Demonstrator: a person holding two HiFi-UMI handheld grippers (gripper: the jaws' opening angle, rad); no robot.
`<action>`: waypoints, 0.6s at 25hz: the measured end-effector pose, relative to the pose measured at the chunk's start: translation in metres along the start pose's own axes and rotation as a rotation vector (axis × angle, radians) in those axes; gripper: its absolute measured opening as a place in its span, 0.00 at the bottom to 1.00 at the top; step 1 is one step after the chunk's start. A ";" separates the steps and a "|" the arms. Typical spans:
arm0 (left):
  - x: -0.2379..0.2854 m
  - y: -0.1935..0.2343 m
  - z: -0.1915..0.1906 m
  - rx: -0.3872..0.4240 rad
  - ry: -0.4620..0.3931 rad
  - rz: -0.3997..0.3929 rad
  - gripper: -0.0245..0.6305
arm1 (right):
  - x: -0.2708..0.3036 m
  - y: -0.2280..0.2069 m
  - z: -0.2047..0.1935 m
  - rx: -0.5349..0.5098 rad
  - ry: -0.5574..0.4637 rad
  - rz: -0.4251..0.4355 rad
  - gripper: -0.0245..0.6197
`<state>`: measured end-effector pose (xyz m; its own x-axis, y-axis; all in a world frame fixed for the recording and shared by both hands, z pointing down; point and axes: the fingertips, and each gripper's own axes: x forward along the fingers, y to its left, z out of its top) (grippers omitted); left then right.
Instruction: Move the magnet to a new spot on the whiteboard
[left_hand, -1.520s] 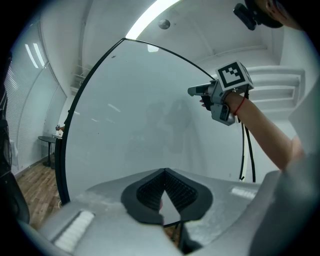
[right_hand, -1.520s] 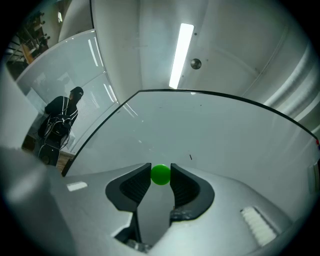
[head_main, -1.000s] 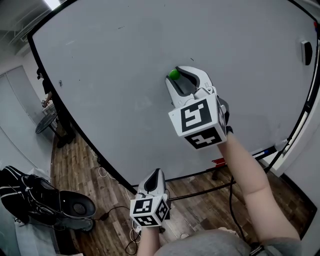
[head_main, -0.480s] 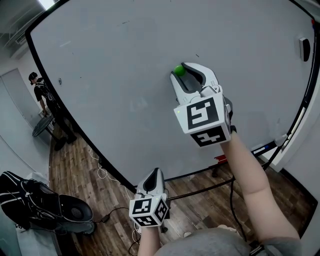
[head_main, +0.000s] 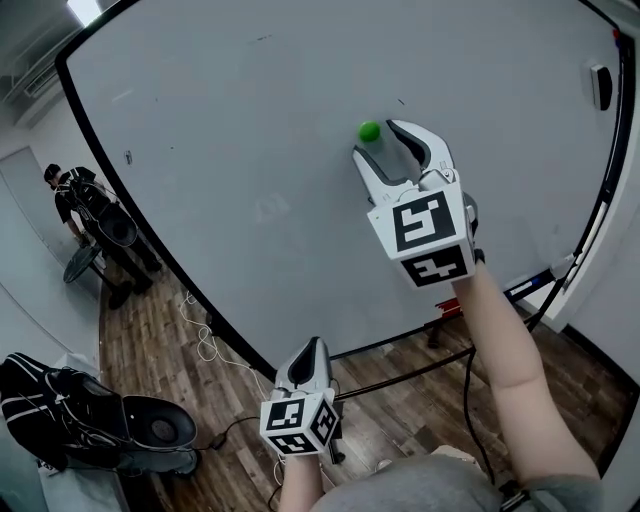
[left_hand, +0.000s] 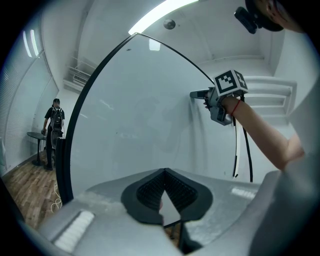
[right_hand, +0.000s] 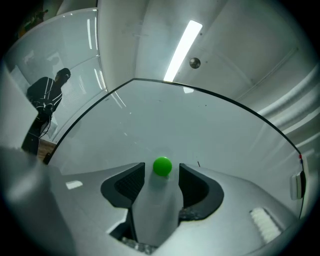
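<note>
- The green magnet sits flat on the whiteboard, at about 1 o'clock from the board's middle in the head view.
- The right gripper has its jaws opening. The magnet is at the mouth of the gap between the tips, and neither pad presses on it, so nothing is gripped.
- I judge this to be the release. The magnet appears to hold on the board by itself, so the placing looks done or nearly done, and what seems left is drawing the gripper clear. Whether this spot is the new one cannot be told from here.
- The left gripper hangs low at 6 o'clock in the head view, well apart from the board. Its jaws are together and it is empty.
- The right gripper view shows clear space on each side of the magnet, at 12 o'clock of the gap. The head view leaves this less plain, as the magnet seems to touch the left tip there.
- The head view alone shows both grippers together with the wooden floor below the board.
- The left gripper view shows the right gripper from the side, with its tips against the board surface.
</note>
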<state>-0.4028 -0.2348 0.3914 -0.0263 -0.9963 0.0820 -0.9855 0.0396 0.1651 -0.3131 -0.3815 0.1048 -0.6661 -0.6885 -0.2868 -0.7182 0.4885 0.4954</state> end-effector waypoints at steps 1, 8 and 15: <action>-0.001 0.001 -0.001 -0.003 0.000 -0.005 0.04 | -0.004 0.000 -0.004 0.001 0.008 -0.004 0.35; 0.002 -0.011 -0.010 -0.031 -0.006 -0.040 0.04 | -0.039 0.014 -0.035 -0.002 0.057 0.005 0.30; -0.011 -0.024 -0.014 -0.037 -0.010 -0.024 0.04 | -0.086 0.038 -0.067 0.053 0.074 0.042 0.13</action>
<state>-0.3768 -0.2236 0.3999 -0.0047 -0.9977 0.0680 -0.9789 0.0184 0.2034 -0.2700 -0.3395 0.2033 -0.6804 -0.7039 -0.2041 -0.7011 0.5441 0.4609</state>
